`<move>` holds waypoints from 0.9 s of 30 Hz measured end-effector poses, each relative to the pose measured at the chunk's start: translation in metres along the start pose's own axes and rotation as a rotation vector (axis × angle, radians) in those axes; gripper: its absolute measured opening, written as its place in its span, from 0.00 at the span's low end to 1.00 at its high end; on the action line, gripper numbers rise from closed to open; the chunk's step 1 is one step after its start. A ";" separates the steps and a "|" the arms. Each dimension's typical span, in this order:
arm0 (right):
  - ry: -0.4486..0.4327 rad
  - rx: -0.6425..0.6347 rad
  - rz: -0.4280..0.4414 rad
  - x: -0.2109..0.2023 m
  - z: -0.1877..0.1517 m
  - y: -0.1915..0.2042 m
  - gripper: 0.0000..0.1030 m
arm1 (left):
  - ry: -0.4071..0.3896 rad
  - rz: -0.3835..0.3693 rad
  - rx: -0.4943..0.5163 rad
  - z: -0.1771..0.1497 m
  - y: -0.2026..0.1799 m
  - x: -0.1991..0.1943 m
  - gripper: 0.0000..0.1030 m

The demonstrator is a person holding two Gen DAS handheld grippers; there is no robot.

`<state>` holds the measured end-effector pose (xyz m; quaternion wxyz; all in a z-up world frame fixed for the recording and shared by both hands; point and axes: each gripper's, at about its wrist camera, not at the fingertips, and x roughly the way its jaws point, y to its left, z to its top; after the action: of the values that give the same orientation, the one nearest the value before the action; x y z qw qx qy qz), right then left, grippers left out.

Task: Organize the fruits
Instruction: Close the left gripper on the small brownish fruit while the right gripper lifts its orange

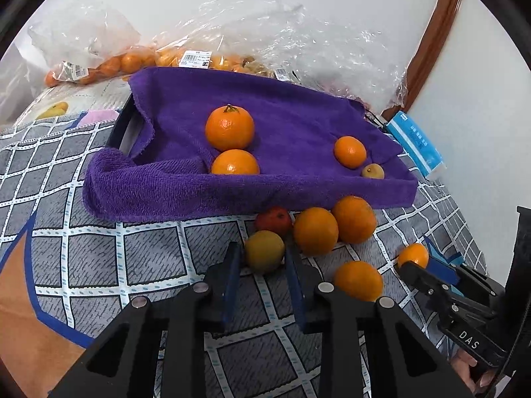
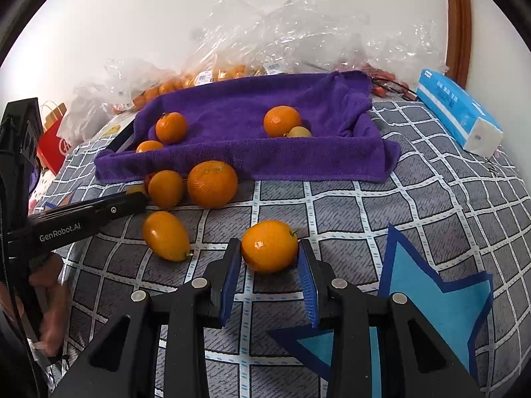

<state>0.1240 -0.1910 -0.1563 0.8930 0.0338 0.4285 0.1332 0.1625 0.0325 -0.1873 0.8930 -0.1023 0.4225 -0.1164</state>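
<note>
1. Purple terry towel lines a tray on the grid-patterned blanket; four fruits rest inside.
2. Left gripper is clamped on a dull yellow round fruit just before the towel.
3. Right gripper is clamped on a glossy orange oval citrus on the blanket.

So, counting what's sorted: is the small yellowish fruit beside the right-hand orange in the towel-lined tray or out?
In: the small yellowish fruit lies inside the purple towel, beside an orange.
</note>
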 end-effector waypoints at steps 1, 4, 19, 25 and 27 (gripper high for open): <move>-0.001 0.004 -0.002 0.000 0.000 -0.001 0.33 | 0.001 0.008 0.006 0.000 -0.001 0.000 0.25; 0.003 0.013 -0.006 0.000 0.000 -0.003 0.33 | 0.004 0.023 0.025 -0.001 -0.004 0.001 0.25; -0.008 0.012 -0.009 -0.002 0.000 -0.003 0.33 | -0.168 0.009 0.010 -0.004 0.002 -0.033 0.25; -0.022 0.001 -0.013 -0.005 0.000 -0.002 0.33 | -0.177 0.008 -0.002 -0.003 0.006 -0.036 0.25; -0.023 0.007 -0.025 -0.006 0.000 -0.003 0.33 | -0.168 0.006 -0.021 -0.002 0.010 -0.035 0.25</move>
<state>0.1213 -0.1950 -0.1523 0.8994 0.0332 0.4190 0.1202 0.1404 0.0523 -0.1654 0.9246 -0.1196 0.3475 -0.1002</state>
